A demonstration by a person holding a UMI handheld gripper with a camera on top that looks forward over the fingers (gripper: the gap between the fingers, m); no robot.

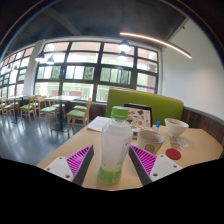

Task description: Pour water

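Observation:
A clear plastic bottle (114, 150) with a green cap and a little green liquid at its bottom stands upright between my fingers. My gripper (113, 150) is shut on the bottle at about mid-height, with the magenta pads (76, 162) against either side. Its base is just above or on the wooden table (190, 148); I cannot tell which. A small cup (150, 137) stands just beyond the right finger. A white bowl-like cup (177, 127) stands farther right.
A red round lid (173, 154) lies on the table to the right. Papers (100, 123) lie beyond the bottle. A green sofa back (145, 100) stands behind the table. Chairs and tables (30, 108) fill the room to the left, under large windows.

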